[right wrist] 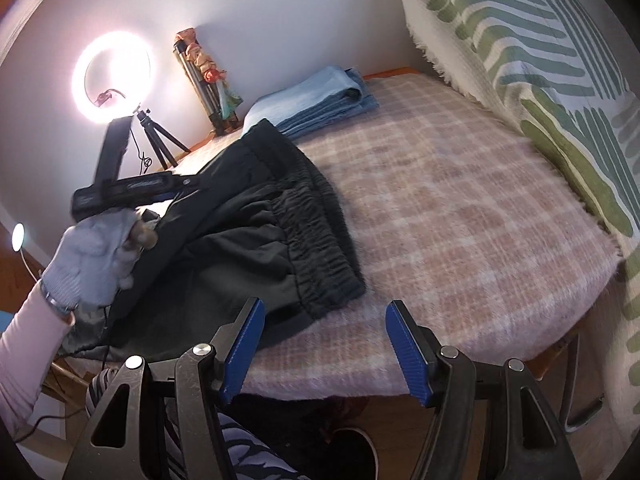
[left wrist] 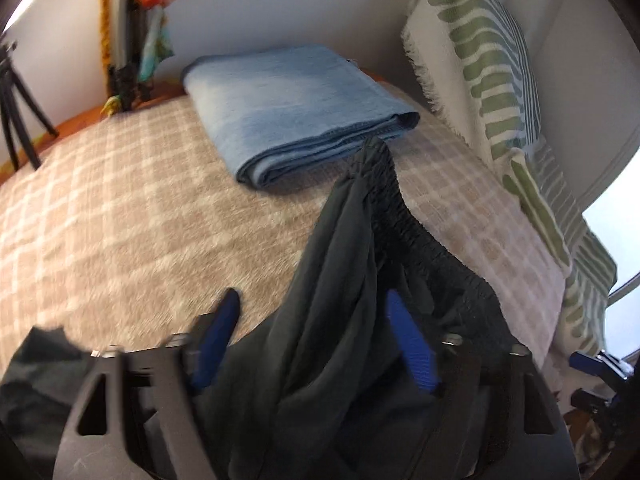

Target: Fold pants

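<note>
Dark grey pants (right wrist: pixel 256 216) with an elastic waistband lie bunched on a plaid-covered table (right wrist: pixel 460 240), waistband toward the middle. In the left wrist view the pants (left wrist: pixel 340 300) drape up between the blue pads of my left gripper (left wrist: pixel 312 312), whose jaws stand apart with cloth filling the gap. That gripper also shows in the right wrist view (right wrist: pixel 120 196), held by a gloved hand at the pants' left side. My right gripper (right wrist: pixel 324 332) is open and empty, just in front of the waistband corner at the table's near edge.
Folded blue jeans (left wrist: pixel 288 108) lie at the back of the table. A green-striped cloth (right wrist: pixel 540 60) hangs along the right side. A lit ring light on a tripod (right wrist: pixel 114 80) and a figurine (right wrist: pixel 212 76) stand at the back left.
</note>
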A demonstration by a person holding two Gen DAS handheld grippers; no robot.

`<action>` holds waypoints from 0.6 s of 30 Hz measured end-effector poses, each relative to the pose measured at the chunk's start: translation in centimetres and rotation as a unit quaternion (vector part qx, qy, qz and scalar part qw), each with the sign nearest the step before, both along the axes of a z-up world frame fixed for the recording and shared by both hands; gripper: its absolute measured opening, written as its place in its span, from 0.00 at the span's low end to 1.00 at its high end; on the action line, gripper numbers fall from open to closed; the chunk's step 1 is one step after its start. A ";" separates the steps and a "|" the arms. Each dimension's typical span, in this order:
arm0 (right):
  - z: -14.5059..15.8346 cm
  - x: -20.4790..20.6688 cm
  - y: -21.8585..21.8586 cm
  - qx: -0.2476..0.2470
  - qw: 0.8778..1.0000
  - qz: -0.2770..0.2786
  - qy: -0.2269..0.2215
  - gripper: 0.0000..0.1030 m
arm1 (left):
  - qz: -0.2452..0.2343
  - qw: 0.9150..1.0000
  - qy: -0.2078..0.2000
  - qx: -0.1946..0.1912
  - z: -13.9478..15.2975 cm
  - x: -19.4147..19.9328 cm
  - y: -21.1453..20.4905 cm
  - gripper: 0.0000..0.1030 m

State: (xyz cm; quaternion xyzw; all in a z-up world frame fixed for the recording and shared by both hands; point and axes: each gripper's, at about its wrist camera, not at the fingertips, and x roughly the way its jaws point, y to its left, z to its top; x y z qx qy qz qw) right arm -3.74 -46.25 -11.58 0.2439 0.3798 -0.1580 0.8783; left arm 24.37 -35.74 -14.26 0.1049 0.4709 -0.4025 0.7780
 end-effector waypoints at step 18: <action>0.6 -0.2 -2.8 0.090 0.993 -0.014 -0.079 0.64 | -0.166 0.985 -0.040 0.003 2.1 -10.1 0.4 0.02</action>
